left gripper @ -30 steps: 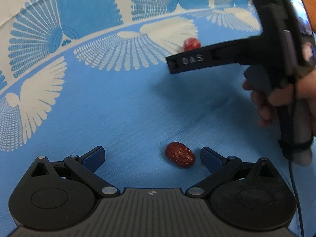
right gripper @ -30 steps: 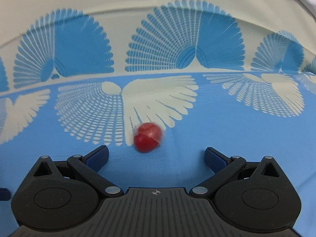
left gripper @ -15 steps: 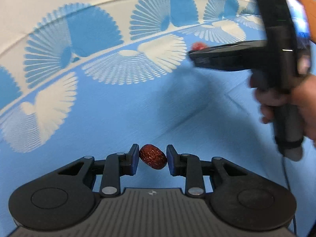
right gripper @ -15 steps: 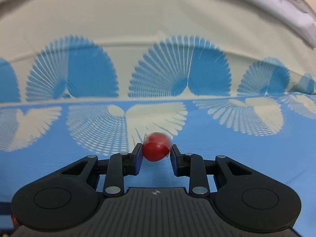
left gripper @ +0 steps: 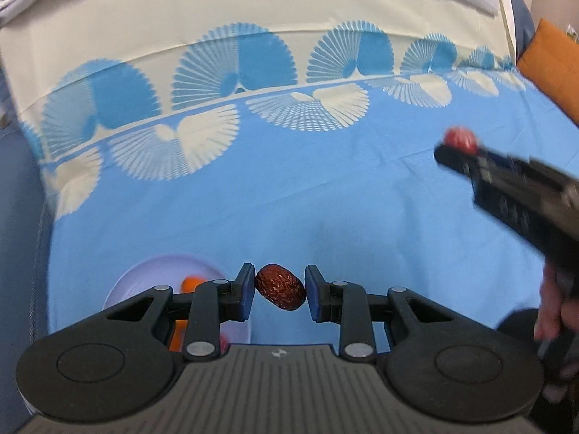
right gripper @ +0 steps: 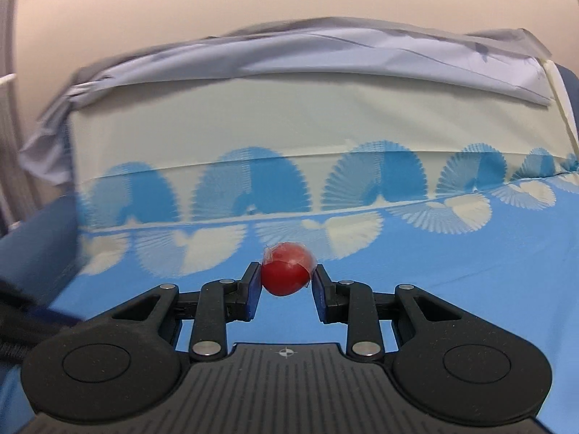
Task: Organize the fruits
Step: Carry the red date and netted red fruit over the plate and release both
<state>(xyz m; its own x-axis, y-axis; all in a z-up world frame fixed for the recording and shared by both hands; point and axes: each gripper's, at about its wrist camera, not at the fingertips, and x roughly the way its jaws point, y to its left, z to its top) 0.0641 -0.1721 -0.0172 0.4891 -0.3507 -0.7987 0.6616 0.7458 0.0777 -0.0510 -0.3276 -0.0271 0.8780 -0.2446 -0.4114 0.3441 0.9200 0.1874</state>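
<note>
My left gripper (left gripper: 279, 287) is shut on a wrinkled dark red date (left gripper: 280, 286) and holds it above the blue cloth. Behind its left finger a pale lilac plate (left gripper: 144, 275) holds orange fruit (left gripper: 190, 283), mostly hidden by the gripper body. My right gripper (right gripper: 287, 282) is shut on a small smooth red tomato (right gripper: 286, 268) with a bit of clear film on it, lifted off the cloth. In the left wrist view the right gripper (left gripper: 457, 150) is at the right, blurred, with the tomato (left gripper: 460, 138) at its tip.
A blue tablecloth (left gripper: 289, 195) with white and blue fan patterns covers the table; its cream border (right gripper: 289, 115) lies at the far side. An orange cushion (left gripper: 550, 58) is at the far right. Grey crumpled fabric (right gripper: 275, 50) lies beyond the table's far edge.
Both grippers closed on their fruits, the left on the date and the right on the tomato, and lifted them off the cloth. The plate came into the left wrist view.
</note>
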